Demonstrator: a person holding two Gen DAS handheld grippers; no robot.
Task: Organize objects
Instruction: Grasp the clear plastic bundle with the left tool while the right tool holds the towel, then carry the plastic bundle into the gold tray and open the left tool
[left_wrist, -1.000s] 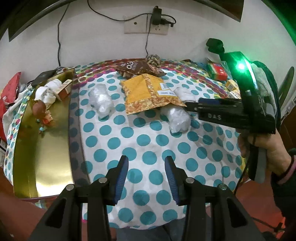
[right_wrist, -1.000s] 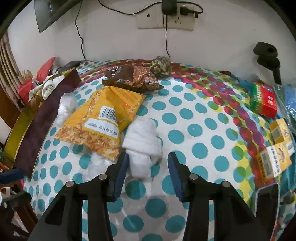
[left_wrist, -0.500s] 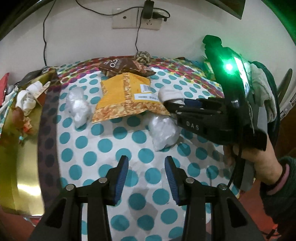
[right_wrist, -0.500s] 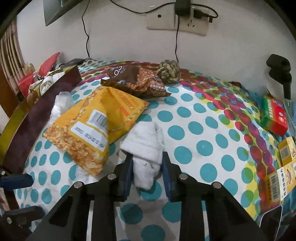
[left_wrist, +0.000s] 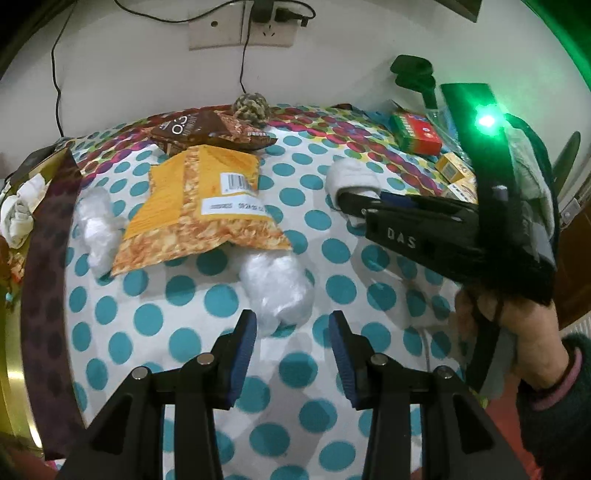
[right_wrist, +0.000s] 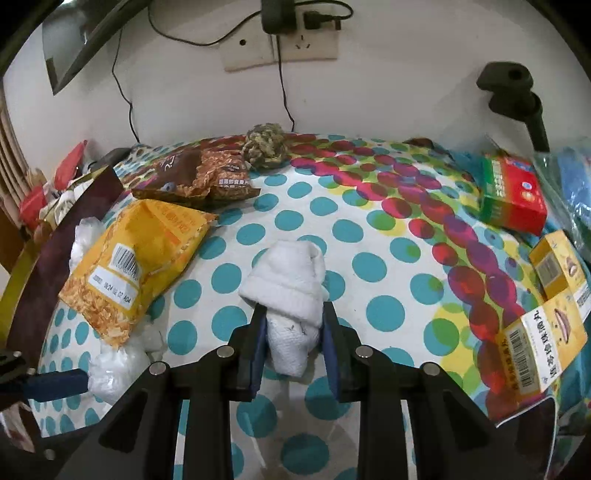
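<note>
My right gripper (right_wrist: 293, 325) is shut on a rolled white sock (right_wrist: 288, 280) and holds it just over the polka-dot tablecloth; the sock (left_wrist: 351, 181) and the gripper (left_wrist: 351, 201) also show in the left wrist view. My left gripper (left_wrist: 291, 332) is open and empty, its tips just short of a crumpled clear plastic bag (left_wrist: 277, 288), which also shows in the right wrist view (right_wrist: 118, 369). An orange snack bag (left_wrist: 199, 206) lies behind it, with a second clear plastic bag (left_wrist: 96, 229) to its left.
A brown snack bag (right_wrist: 195, 177) and a rope ball (right_wrist: 266, 146) lie at the back by the wall. A red-green box (right_wrist: 513, 195) and yellow boxes (right_wrist: 546, 332) sit at the right. A gold tray (left_wrist: 11, 369) with a dark rim holds small items at the left.
My right gripper closed on the white sock and carried it right, away from the orange bag. My left gripper moved forward and right toward the clear plastic bag.
</note>
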